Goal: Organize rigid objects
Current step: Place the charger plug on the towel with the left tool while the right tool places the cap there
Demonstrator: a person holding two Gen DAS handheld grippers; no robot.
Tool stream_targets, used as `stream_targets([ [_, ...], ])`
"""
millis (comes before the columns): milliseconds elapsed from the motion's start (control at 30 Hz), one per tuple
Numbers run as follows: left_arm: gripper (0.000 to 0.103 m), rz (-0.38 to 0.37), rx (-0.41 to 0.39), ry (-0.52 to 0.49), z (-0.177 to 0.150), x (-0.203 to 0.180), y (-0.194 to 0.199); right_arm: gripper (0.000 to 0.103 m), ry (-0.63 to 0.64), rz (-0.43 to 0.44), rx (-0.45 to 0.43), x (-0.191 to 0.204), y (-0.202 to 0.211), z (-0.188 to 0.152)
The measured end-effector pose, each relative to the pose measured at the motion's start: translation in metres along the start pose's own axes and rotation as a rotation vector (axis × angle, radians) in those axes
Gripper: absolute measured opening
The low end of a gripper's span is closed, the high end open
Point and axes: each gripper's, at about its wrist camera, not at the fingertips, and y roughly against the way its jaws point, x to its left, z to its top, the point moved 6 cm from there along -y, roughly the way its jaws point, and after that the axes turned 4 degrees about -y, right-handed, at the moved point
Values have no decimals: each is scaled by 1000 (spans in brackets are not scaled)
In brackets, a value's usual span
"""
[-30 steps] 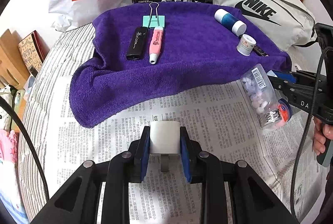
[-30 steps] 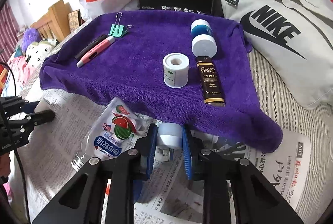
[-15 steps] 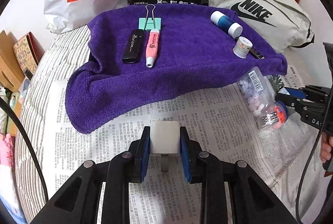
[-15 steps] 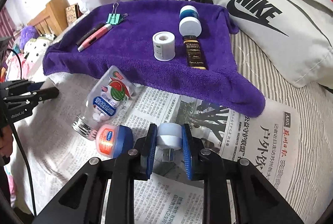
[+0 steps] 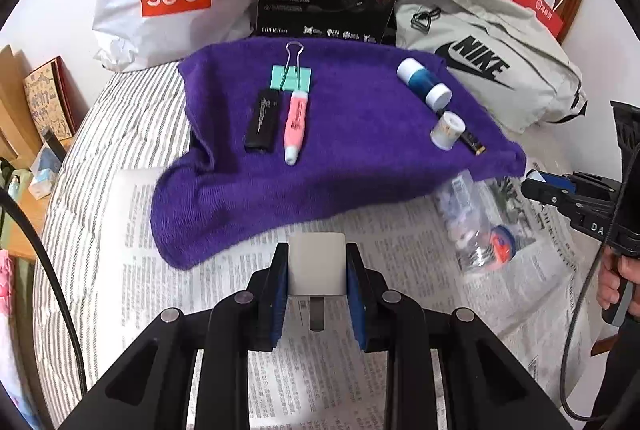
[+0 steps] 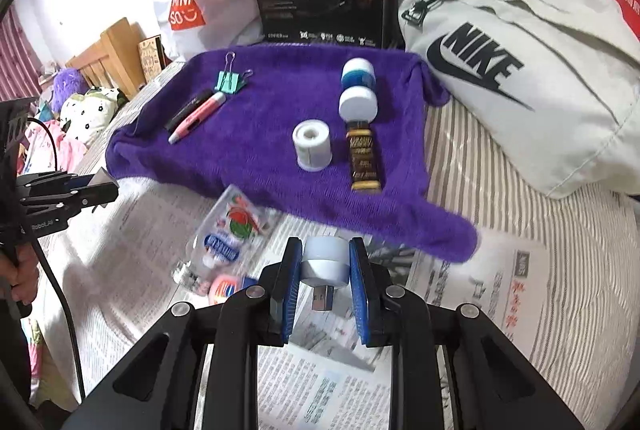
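Left hand-held gripper [image 5: 317,284] clamps a white charger block [image 5: 317,262], right hand-held gripper [image 6: 325,280] pinches a USB plug piece [image 6: 325,264], both lifted over newspaper, likely heading for the purple towel [image 5: 352,134] beyond.

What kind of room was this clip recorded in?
Most likely a bedroom, with the work laid out on a bed. The purple towel and newspaper lie on a striped mattress, and plush toys sit beside a wooden headboard.
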Motion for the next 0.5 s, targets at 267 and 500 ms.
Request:
stream_targets([
  [267,25,6,-32,-17,33,10,2,24,19,6,-31,-2,-4,39],
  [500,25,21,-30,-16,55,27,-12,24,46,19,-35,6,-22,72],
])
